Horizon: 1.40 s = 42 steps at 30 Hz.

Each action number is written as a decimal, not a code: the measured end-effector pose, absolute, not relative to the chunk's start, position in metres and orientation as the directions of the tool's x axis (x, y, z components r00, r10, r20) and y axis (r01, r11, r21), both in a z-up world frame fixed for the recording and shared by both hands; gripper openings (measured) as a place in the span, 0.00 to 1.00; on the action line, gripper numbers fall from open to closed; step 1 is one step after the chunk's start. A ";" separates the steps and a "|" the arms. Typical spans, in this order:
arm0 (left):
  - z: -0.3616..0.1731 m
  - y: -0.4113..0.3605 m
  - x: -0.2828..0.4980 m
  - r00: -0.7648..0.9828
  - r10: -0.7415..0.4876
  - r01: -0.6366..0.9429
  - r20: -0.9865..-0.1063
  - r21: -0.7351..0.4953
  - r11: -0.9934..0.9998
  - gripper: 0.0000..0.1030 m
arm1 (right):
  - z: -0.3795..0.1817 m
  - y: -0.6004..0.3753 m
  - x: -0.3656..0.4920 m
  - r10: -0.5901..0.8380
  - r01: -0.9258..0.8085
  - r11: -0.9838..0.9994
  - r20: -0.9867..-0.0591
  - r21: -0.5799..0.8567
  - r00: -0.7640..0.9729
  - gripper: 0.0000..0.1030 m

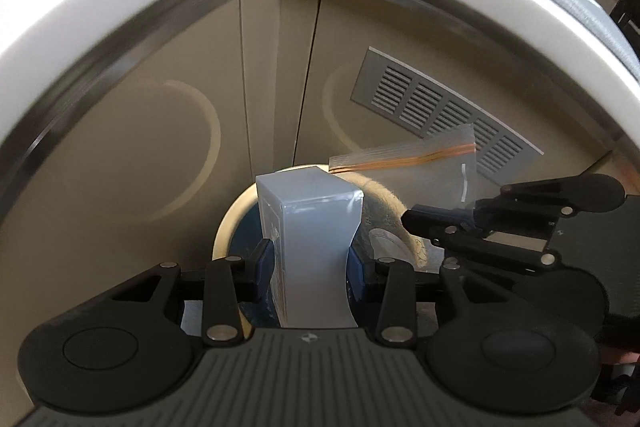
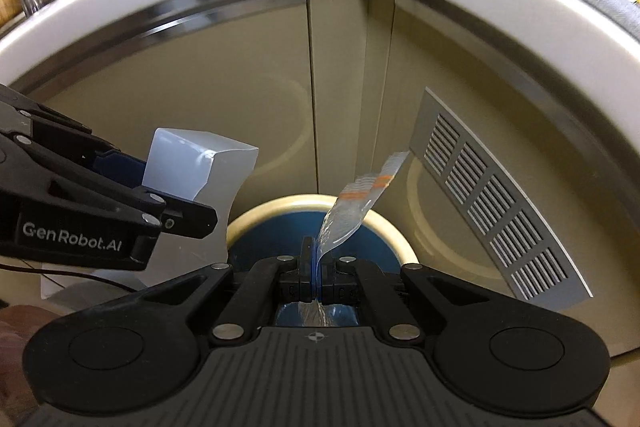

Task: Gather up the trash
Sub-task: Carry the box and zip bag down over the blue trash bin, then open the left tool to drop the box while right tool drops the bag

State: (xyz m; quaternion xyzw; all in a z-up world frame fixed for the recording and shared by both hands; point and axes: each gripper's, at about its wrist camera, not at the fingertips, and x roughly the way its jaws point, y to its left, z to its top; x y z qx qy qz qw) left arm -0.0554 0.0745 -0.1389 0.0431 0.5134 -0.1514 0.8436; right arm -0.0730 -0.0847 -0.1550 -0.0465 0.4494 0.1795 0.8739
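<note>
Left wrist view. The left gripper (image 1: 310, 261) clamps a translucent white rectangular plastic box (image 1: 310, 239) between its blue pads, jaws partly open to the box's width, its side walls bowed inward. The box stands upright directly above the landmark, a round bin with a cream rim and blue liner (image 1: 228, 227). To the right of the bin, the right gripper (image 1: 472, 213) reaches in, pinching a clear zip-top plastic bag with orange seal stripes (image 1: 412, 167), which hangs over the bin's right side. Behind the bin stand beige cabinet doors (image 1: 140, 131); a grey slotted vent panel (image 1: 444, 111) lies up and right of it.

Right wrist view. The right gripper (image 2: 316, 277) has its jaws fully closed on the clear bag (image 2: 352, 203), which curls upward over the bin (image 2: 316, 223). To the bin's left, the left gripper (image 2: 132, 187) carries the white box (image 2: 192, 167), at the rim's left edge. The vent panel (image 2: 492, 195) is to the bin's right.
</note>
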 end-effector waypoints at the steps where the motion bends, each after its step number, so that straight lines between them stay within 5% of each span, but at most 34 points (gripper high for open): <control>1: -0.143 0.074 -0.054 0.421 -0.209 0.299 -0.883 -0.083 0.951 0.42 | -0.158 -0.083 -0.070 0.271 -0.355 0.931 -0.807 0.082 0.524 0.00; 28: -0.224 0.059 -0.013 0.283 -0.145 0.281 -0.948 -0.063 0.958 0.42 | -0.231 -0.071 -0.010 0.244 -0.334 0.936 -0.895 0.116 0.374 0.00; 42: -0.241 0.065 -0.008 0.268 -0.130 0.267 -0.955 -0.057 0.962 0.42 | -0.226 -0.077 0.003 0.294 -0.303 0.936 -0.873 0.180 0.389 0.01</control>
